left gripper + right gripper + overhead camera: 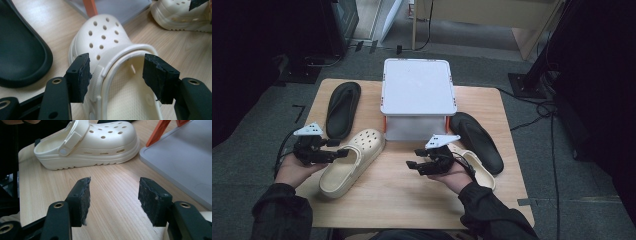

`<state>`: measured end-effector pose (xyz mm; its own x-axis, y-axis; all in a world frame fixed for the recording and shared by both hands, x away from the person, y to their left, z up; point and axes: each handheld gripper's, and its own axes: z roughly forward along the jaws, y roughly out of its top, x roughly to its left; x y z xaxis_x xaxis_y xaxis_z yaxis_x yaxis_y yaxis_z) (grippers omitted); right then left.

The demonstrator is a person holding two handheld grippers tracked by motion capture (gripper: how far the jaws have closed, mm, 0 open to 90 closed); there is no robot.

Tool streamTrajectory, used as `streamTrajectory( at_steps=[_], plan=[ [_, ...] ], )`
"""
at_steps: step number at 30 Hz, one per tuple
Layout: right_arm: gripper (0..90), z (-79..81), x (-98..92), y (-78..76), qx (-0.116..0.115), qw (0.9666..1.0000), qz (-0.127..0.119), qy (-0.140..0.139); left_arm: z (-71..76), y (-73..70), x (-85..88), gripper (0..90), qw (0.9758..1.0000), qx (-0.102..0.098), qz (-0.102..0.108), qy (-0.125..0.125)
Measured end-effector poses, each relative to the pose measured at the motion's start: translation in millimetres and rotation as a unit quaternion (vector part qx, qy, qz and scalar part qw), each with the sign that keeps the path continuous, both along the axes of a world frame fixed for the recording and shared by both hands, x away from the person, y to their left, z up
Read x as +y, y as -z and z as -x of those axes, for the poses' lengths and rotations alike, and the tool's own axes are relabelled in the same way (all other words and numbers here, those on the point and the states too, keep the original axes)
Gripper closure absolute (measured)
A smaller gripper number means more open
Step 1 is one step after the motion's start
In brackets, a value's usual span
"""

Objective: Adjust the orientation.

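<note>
Left gripper [116, 77] was wide open, jaws straddling the heel opening of the cream clog [110, 62] and holding nothing; the left pad looked just beside or touching the clog's strap, the right pad apart from the rim. Right gripper [113, 200] also gaped open and empty over bare bench [112, 195], with no shoe between its jaws.

Risks we judged: if the left gripper closed here it could pinch only the thin strap and collar, so the clog might pivot on the strap rivet and droop, or slip off the worn, ragged pads. A skewed close could also shove the clog toward the black slide [343, 109] beside it.

The clog was glossy cream foam, with round holes over the toe, a ridged thick sole and a strap folded forward over the collar. In the high view it [352, 161] lay near the bench's left edge, toe angled toward the white lidded box [418, 90] at the back edge. A 2nd cream clog [479, 172] sat by the right hand, near the front right corner, with another black slide [477, 141] next to it.
</note>
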<state>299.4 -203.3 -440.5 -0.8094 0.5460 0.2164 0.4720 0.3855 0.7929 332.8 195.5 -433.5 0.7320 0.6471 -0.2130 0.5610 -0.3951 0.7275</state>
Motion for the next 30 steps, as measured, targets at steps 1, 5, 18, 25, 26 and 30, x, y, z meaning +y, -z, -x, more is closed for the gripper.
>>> streamTrajectory(
  at_steps=[1, 5, 18, 25, 26, 30],
  plan=[
    [43.6, 0.0, 1.6, 0.5, 0.000, 1.0000, 0.001, -0.004, -0.6, 1.8, -0.1, 39.8, 1.0000, 0.001, -0.003, 0.000],
    [43.6, 0.2, 2.5, 1.0, 0.001, 1.0000, 0.003, -0.004, -5.5, 9.9, -1.3, 41.3, 0.9999, 0.014, -0.006, 0.002],
    [43.7, -0.1, 4.0, 2.5, -0.002, 0.9999, 0.009, -0.004, -10.1, 16.1, -7.1, 61.2, 0.9992, -0.004, -0.036, -0.015],
    [43.6, 0.3, 3.3, 1.6, -0.003, 1.0000, 0.006, -0.001, -5.3, 13.1, -6.8, 69.0, 0.9990, -0.019, -0.041, -0.007],
    [43.7, 0.3, 3.2, 1.6, -0.003, 1.0000, 0.005, 0.000, -4.4, 12.3, -7.0, 72.8, 0.9990, -0.022, -0.040, -0.004],
    [43.6, 0.5, 3.5, 1.7, -0.003, 1.0000, 0.005, -0.001, -0.8, 9.1, -9.2, 77.8, 0.9991, -0.029, -0.030, 0.003]
  ],
)
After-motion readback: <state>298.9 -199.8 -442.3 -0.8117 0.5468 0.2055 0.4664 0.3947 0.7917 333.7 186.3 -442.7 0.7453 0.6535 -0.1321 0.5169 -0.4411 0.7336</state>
